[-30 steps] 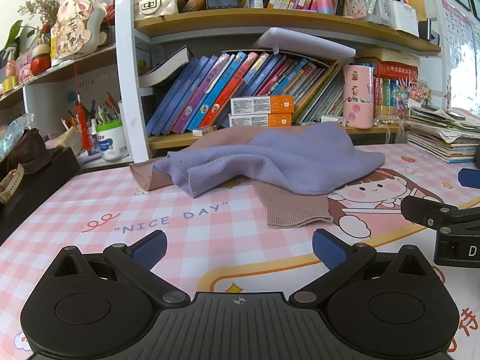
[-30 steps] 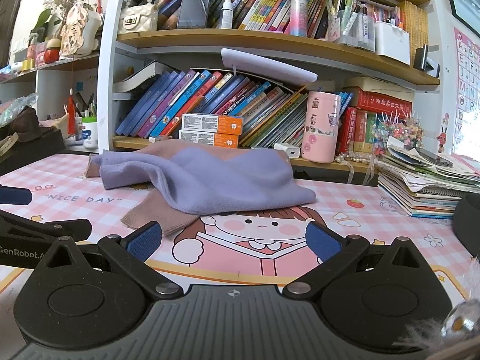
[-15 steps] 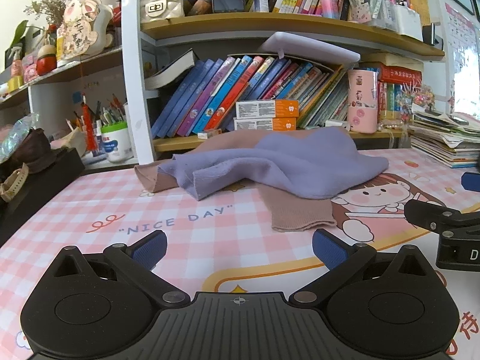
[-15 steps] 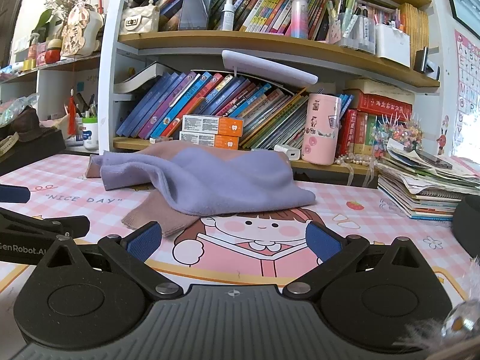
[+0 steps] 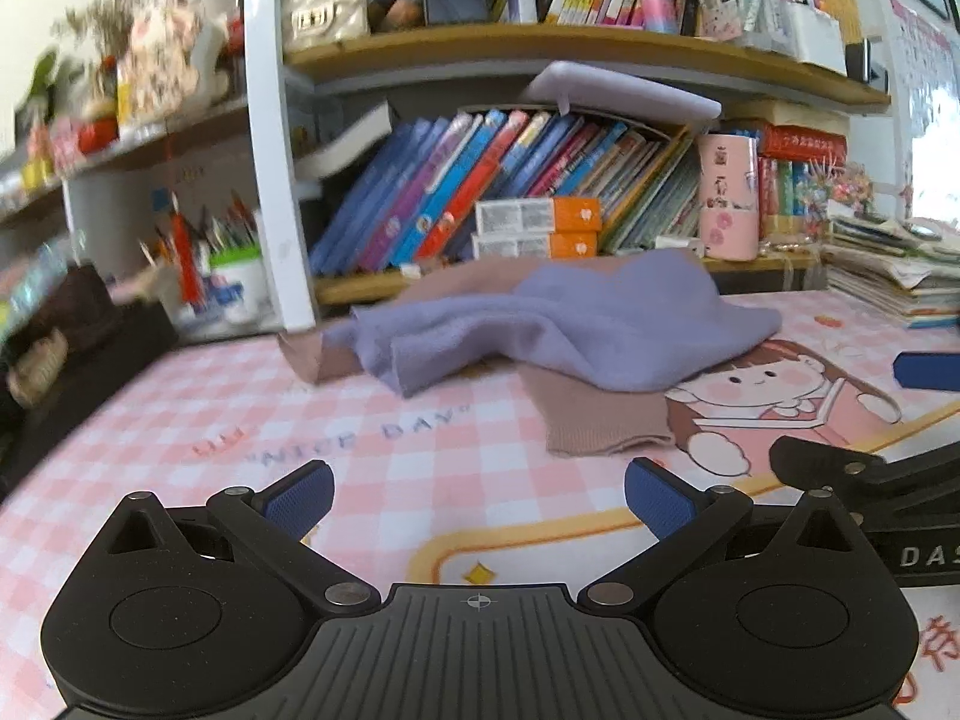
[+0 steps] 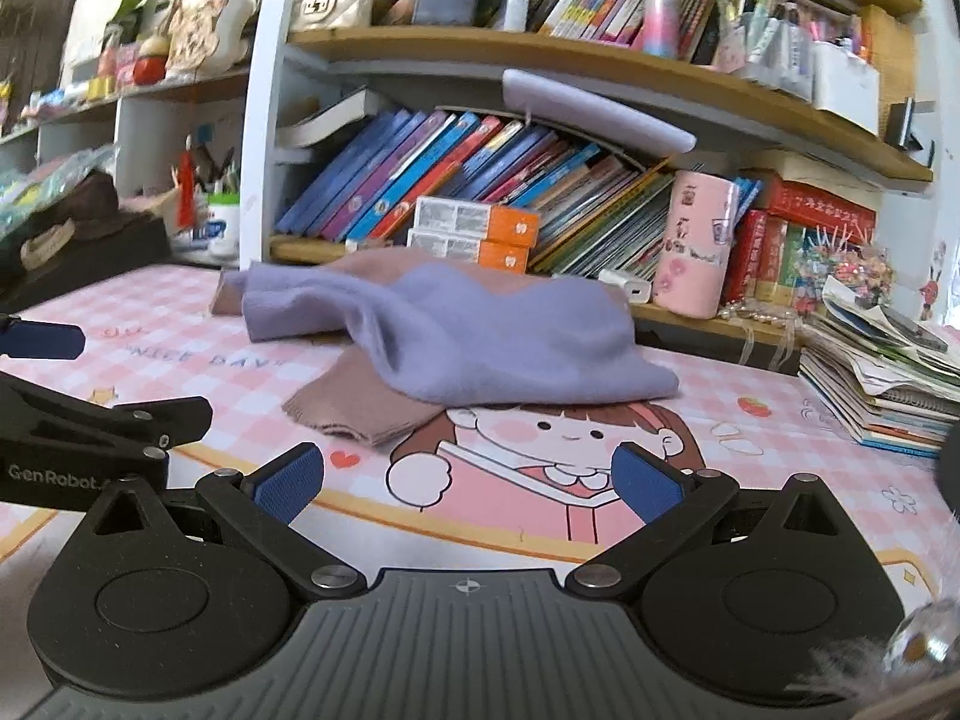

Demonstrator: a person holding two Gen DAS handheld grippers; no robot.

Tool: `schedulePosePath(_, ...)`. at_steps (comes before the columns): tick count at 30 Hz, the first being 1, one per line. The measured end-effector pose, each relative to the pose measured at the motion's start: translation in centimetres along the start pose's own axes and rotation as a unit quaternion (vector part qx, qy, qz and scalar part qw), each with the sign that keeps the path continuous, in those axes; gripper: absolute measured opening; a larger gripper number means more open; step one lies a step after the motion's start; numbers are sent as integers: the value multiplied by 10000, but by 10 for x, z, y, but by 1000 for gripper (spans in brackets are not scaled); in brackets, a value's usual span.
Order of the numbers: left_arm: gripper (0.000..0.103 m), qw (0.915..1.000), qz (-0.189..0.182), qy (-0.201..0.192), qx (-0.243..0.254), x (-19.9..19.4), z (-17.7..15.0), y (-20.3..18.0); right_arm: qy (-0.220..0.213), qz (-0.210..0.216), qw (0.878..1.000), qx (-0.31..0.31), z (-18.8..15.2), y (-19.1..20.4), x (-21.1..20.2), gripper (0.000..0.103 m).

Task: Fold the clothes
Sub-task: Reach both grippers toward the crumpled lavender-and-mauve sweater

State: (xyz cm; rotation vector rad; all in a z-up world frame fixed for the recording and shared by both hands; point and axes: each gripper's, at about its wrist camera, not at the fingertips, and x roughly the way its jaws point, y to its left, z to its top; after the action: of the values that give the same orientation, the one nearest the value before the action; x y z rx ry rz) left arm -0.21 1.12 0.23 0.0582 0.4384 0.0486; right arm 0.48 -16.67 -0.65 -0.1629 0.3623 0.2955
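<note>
Lilac knit garment (image 5: 576, 324) lies crumpled atop a mauve knit garment (image 5: 606, 420) mid-mat, just in front of the bookshelf (image 6: 540, 72); both look soft, light, limp w/ no stiffness, so likely best taken at ribbed hem or sleeve cuff, since a pinch mid-body would prob. bunch the fabric. Left gripper (image 5: 477, 495) and right gripper (image 6: 468, 483) sit low near the mat, fingers spread wide apart, holding nothing, well short of the clothes. Surface is a pink checked cartoon desk mat (image 6: 720, 420), flat; stacked papers (image 6: 882, 384) at right and a pink cup (image 6: 696, 243) behind, so room is cluttered at the edges.
</note>
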Motion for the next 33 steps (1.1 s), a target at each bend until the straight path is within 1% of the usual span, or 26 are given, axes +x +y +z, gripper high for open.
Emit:
schedulePosePath(3,103,9996,-51,81,-264,2,0,9,-18,1,10000,26,0,-1,0,103)
schedulePosePath(7,103,9980,278,309,-472,10,-1,14,-44,-88,9997,204,0,-6,-2,103)
schedulePosePath(11,103,9964,138,592,-598,16,-3,20,-39,-135,9987,489,-1,-16,-2,103)
schedulePosePath(13,103,9962,72,644,-588,19,-2,20,-22,-113,9982,585,-1,-19,-1,103)
schedulePosePath(17,103,9950,-234,641,-732,19,7,22,55,-59,9977,677,0,-23,2,103)
schedulePosePath(21,103,9950,-424,556,-713,19,17,18,46,-15,9978,657,5,-23,5,103)
schedulePosePath(28,103,9964,-472,405,-578,26,31,13,-94,-41,9985,543,25,-29,12,103)
schedulePosePath(33,103,9973,-463,415,-391,40,38,10,-1,35,9984,557,37,-40,28,103)
